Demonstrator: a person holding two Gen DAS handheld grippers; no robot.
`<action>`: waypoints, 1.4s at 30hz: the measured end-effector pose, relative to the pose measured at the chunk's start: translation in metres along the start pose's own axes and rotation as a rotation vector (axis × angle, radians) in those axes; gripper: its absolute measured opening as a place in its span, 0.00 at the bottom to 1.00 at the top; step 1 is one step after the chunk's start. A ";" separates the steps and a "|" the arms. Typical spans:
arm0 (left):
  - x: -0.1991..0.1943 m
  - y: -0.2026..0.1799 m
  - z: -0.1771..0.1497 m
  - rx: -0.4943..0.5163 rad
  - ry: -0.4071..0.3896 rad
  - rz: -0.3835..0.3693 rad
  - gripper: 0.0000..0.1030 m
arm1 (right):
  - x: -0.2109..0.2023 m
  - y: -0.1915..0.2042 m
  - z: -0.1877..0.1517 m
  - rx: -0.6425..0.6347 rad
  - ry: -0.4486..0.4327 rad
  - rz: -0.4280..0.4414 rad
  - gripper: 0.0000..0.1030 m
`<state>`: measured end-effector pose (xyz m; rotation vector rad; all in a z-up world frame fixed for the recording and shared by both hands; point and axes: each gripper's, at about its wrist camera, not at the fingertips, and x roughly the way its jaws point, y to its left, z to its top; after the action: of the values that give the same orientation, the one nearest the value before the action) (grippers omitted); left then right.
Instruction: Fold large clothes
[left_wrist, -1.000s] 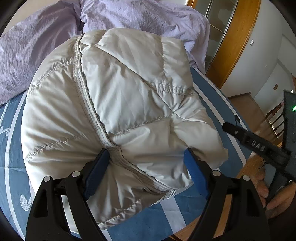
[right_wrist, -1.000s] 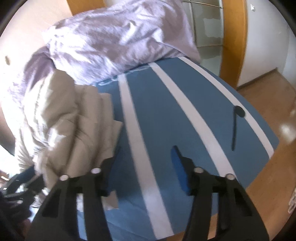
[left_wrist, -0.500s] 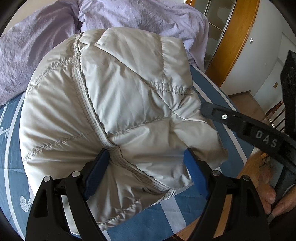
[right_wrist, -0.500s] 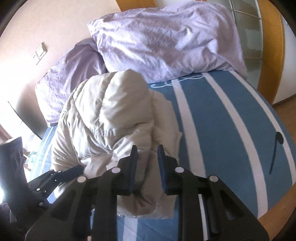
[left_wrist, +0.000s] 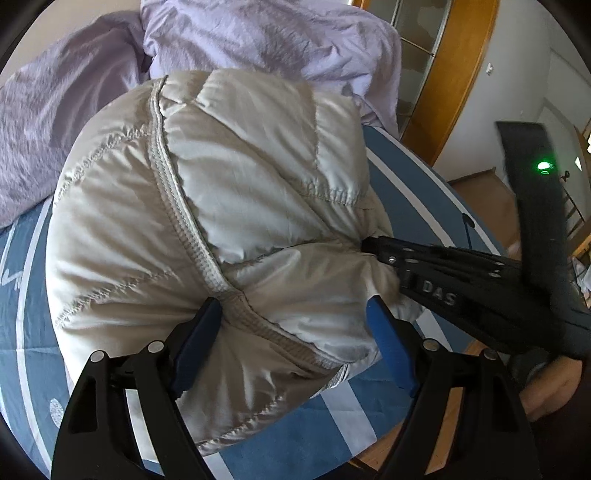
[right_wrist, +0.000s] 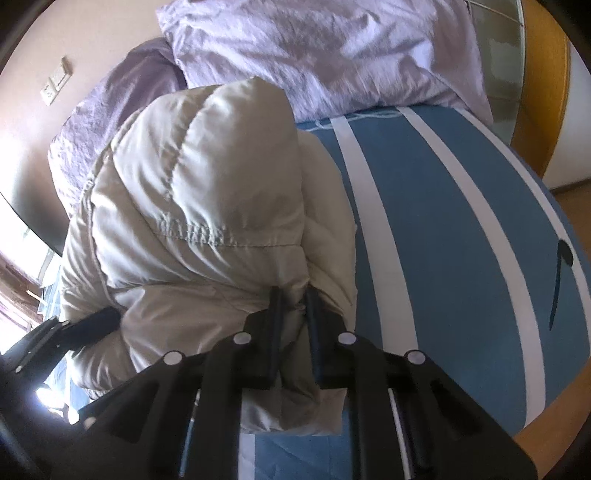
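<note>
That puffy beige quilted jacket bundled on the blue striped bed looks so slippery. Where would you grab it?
Probably at the puffy beige quilted jacket's near edge, coming from the foot of the bed. There the padding bunches into thin folds that jaws can pinch; the domed top looks too fat and smooth. The right gripper is shut on such a fold, while the left gripper straddles the zip seam.

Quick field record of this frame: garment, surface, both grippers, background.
garment: beige puffer jacket, bundled in a puffy mound, zipper seam on top
surface: bed with blue sheet, white stripes
left gripper: jaws wide, straddling the jacket's near edge; pads at its sides, grip unclear
right gripper: shut on a fold at the jacket's right edge
background: lilac pillows behind the jacket; wooden frame at right
</note>
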<state>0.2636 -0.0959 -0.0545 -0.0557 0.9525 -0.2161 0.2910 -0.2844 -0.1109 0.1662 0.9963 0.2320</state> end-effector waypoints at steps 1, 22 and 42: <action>-0.003 0.002 0.001 -0.007 -0.008 -0.009 0.79 | 0.001 -0.001 -0.001 0.000 0.002 -0.004 0.11; -0.040 0.039 0.042 -0.070 -0.147 0.040 0.79 | 0.018 -0.003 -0.024 0.036 0.021 -0.079 0.08; 0.014 0.105 0.073 -0.172 -0.105 0.228 0.81 | 0.014 -0.001 -0.019 0.043 0.015 -0.085 0.08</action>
<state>0.3473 0.0006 -0.0385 -0.1147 0.8636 0.0793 0.2821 -0.2814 -0.1330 0.1612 1.0214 0.1342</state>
